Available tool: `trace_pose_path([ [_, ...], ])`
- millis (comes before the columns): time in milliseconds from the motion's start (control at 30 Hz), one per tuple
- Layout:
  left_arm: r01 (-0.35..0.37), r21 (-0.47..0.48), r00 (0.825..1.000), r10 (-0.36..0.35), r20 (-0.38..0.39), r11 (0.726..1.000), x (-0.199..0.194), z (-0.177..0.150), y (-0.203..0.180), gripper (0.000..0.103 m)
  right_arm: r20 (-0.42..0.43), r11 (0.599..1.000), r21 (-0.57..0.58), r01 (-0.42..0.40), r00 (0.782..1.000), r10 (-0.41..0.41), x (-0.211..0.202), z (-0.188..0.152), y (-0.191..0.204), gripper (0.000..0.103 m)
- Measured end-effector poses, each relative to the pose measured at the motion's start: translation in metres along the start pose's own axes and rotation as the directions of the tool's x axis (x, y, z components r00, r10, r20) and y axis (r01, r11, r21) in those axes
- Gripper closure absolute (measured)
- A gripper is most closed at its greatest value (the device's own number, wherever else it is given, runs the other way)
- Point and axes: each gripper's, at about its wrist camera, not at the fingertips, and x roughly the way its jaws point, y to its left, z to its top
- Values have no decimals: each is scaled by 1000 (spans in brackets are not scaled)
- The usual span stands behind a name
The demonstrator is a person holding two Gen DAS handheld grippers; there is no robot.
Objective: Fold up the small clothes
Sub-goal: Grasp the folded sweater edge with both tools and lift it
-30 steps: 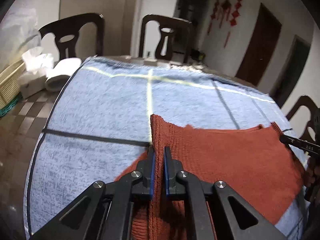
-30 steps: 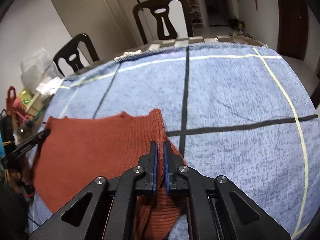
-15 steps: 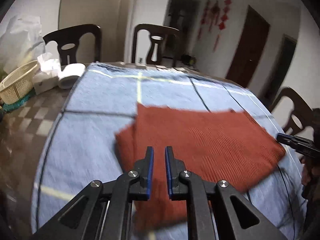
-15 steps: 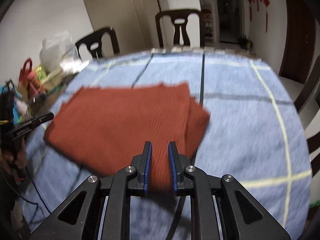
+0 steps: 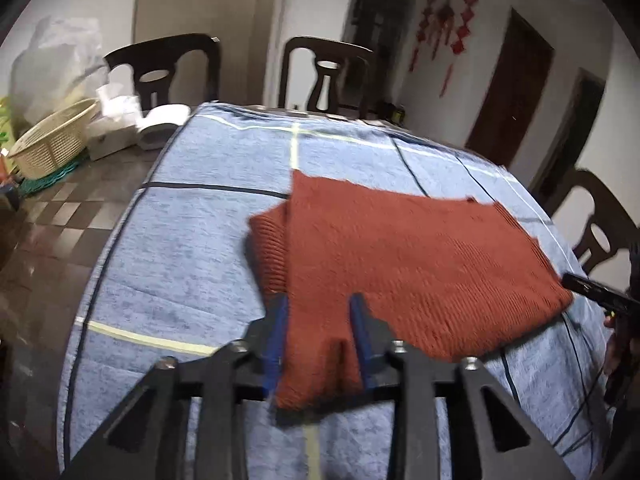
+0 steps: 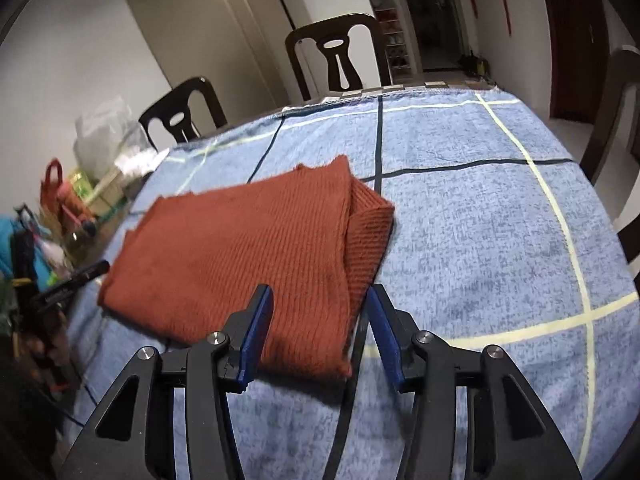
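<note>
Sweater (image 5: 404,264): rust-red knit, folded flat on the blue checked cloth (image 5: 192,240) covering the bench, one layer showing at each side edge.
Left gripper (image 5: 318,332): jaws just opening, now apart; near sweater edge between them, not pressed.
Right gripper (image 6: 318,328): jaws just opening, now wide apart around the near corner, pads clear.
Basket (image 5: 52,144): on bare bench left of cloth.

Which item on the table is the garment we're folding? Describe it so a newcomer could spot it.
Start from the blue checked cloth covering the table. In its middle, just ahead of both grippers, lies the folded garment. It is the only rust-red ribbed knit, a flat rectangle with a second layer showing at one end.
</note>
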Motion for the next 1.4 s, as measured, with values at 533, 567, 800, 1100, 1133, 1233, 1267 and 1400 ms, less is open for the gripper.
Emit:
trace_pose_path([
  [533, 79, -142, 994, -89, -61, 987, 54, 18, 25, 55, -68, 984, 92, -154, 985, 161, 39, 13, -21, 53],
  [567, 89, -138, 993, -99, -60, 986, 53, 17, 24, 55, -69, 983, 91, -162, 983, 168, 39, 13, -22, 53],
  [800, 86, -98, 994, -92, -62, 991, 54, 20, 14, 85, -77, 980, 136, -143, 985, 154, 46, 20, -28, 87],
  [1100, 140, -56, 990, -140, -5, 989, 6, 38, 2, 90, -21, 989, 50, -138, 990, 139, -13, 31, 10, 91],
  [1133, 153, -48, 988, -152, 10, 987, -5, 40, 0, 90, -18, 991, 32, -132, 991, 133, -23, 30, 16, 91],
  [1233, 160, -20, 987, -159, 30, 987, -32, 40, -6, 90, -16, 992, 8, -123, 992, 123, -46, 22, 22, 91],
  [1267, 168, -16, 985, -168, 34, 986, -39, 38, -7, 90, -20, 993, 6, -116, 993, 116, -53, 17, 22, 91],
  [1400, 178, 5, 984, -178, 25, 984, -57, 17, -8, 90, -49, 996, 14, -86, 995, 87, -61, -12, 16, 91],
])
